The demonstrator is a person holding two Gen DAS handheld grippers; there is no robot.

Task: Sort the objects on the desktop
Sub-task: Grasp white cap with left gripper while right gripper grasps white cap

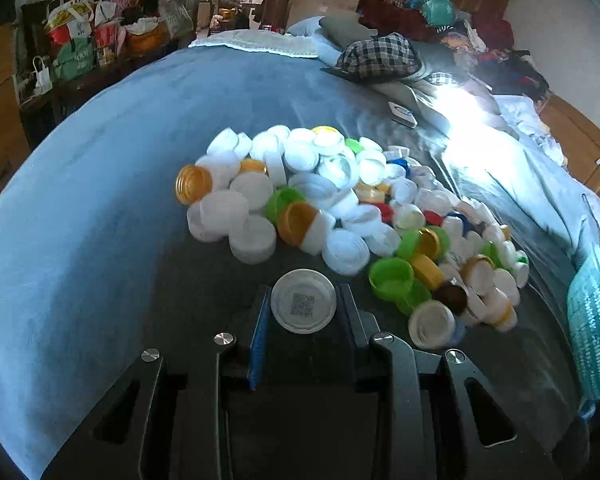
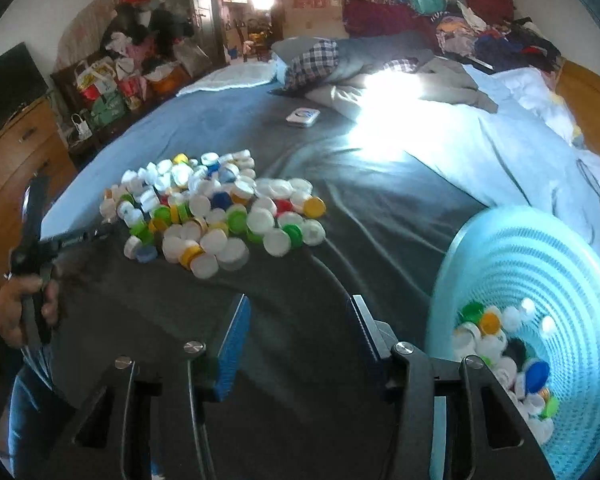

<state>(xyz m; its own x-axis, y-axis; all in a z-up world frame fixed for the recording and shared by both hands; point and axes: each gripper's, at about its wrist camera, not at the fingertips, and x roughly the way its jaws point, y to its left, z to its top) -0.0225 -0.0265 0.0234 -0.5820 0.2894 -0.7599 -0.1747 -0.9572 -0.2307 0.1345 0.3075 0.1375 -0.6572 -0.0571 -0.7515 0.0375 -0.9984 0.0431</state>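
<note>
A heap of plastic bottle caps (image 1: pixel 340 208), mostly white with green, yellow, red and blue ones, lies on a grey sheet on the bed; it also shows in the right wrist view (image 2: pixel 216 216). My left gripper (image 1: pixel 303 304) is shut on a white cap (image 1: pixel 303 301) with a printed code, just in front of the heap. My right gripper (image 2: pixel 298 332) is open and empty, held over bare grey sheet. A light blue mesh basket (image 2: pixel 540 264) holding several caps stands just right of it, and its edge shows in the left wrist view (image 1: pixel 592 328).
A small white device (image 2: pixel 303 117) lies further up the bed. Pillows and piled clothes (image 2: pixel 380 60) fill the bed's head. A wooden dresser (image 2: pixel 16 168) and bags stand to the left. The person's hand holds the left gripper's handle (image 2: pixel 28 280).
</note>
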